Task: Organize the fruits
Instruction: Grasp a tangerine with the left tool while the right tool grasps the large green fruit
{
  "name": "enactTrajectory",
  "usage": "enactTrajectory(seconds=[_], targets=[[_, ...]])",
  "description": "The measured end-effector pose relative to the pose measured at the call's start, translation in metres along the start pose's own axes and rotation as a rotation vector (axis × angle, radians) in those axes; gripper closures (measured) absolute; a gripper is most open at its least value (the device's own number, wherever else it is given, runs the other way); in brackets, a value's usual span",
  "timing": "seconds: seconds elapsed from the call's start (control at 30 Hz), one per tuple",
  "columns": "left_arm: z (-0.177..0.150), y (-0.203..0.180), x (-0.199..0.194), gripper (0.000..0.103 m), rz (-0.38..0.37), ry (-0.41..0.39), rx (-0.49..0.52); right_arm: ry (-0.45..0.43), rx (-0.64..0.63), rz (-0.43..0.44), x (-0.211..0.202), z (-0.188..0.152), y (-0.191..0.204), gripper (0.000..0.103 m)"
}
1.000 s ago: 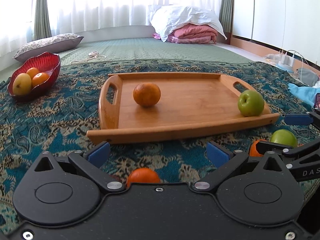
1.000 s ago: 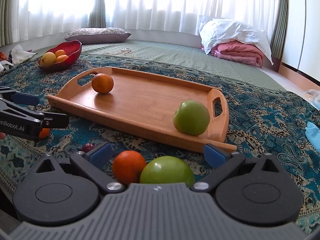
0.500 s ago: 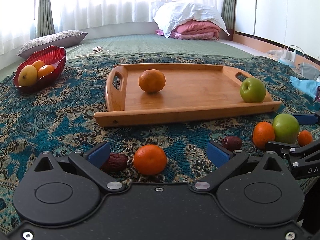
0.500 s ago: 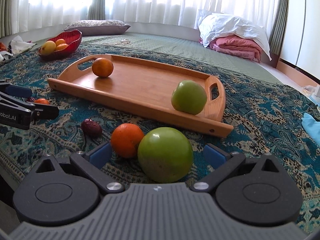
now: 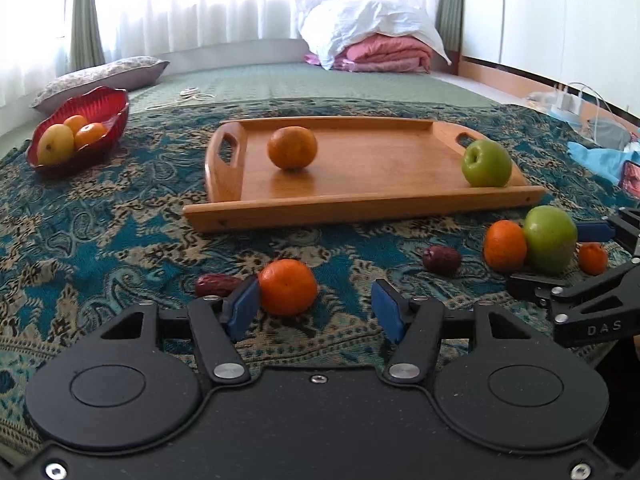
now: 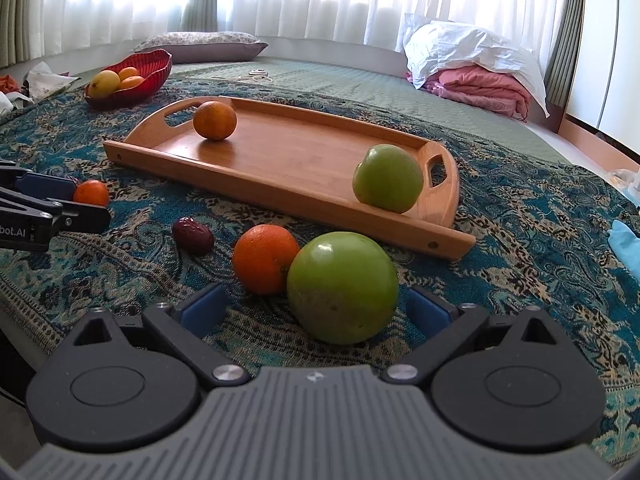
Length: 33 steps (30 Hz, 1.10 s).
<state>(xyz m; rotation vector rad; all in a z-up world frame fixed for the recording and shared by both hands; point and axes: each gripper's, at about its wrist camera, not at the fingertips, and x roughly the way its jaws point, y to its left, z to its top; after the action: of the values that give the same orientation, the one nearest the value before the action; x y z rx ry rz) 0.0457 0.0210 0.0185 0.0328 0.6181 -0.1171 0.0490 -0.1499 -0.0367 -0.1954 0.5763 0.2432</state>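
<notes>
The left tongs (image 5: 316, 308) stand wide and hold nothing; a mandarin (image 5: 288, 287) lies on the cloth (image 5: 120, 240) between the pads, touching or nearly touching the left pad (image 5: 241, 307) and well clear of the right one. The right tongs (image 6: 316, 312) are also wide and empty, with a green apple (image 6: 342, 287) between the pads, nearer the right pad, and an orange (image 6: 265, 264) touching the apple on its left.

The step in hand appears to be the grasp of loose fruit for transfer to the tray (image 5: 360, 200).
- The left tongs should be shifted left so the mandarin sits centred, then closed across its widest part.
- The right tongs should close on the apple only; the adjacent orange is likely to roll when the left pad comes in.
- Round fruit is likely to slip from a shallow grip, so the pads should pass the midline first.
- A date (image 5: 218, 285) lies just left of the left pad and should be kept out of the closing gap.

The tray already carries one orange (image 5: 292, 148) and one apple (image 5: 486, 163). The surface is a patterned teal cloth, soft and uneven. A red bowl (image 5: 112, 104) of fruit stands far left. Behind are a green mat, a cushion, folded bedding and curtained windows
</notes>
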Motion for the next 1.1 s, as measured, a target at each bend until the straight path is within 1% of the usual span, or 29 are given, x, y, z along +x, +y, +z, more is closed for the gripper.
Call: enactTrajectory(seconds=[0.23,0.4,0.47,0.63,0.7,0.83,1.1], targets=[[-0.001,0.011,0.008,0.049,0.014,0.032,-0.060,-0.001,-0.001,0.007,-0.003,-0.001,0.002,0.006],[0.002,0.014,0.013,0.052,0.025,0.030,-0.080,-0.006,0.007,0.005,-0.005,-0.002,-0.001,0.012],[0.003,0.014,0.015,0.054,0.024,0.029,-0.083,-0.007,0.012,0.004,-0.006,-0.001,-0.002,0.015],[0.006,0.015,0.020,0.058,0.026,0.031,-0.097,-0.004,0.018,-0.012,-0.008,-0.001,-0.009,0.029],[0.006,0.014,0.021,0.059,0.029,0.031,-0.095,0.002,0.030,-0.015,-0.007,-0.001,-0.014,0.032],[0.005,0.011,0.023,0.059,0.039,0.033,-0.081,0.006,0.067,0.002,-0.004,-0.001,-0.020,0.033],[0.001,0.008,0.026,0.059,0.047,0.026,-0.068,0.012,0.061,-0.007,0.007,0.001,-0.017,0.035]])
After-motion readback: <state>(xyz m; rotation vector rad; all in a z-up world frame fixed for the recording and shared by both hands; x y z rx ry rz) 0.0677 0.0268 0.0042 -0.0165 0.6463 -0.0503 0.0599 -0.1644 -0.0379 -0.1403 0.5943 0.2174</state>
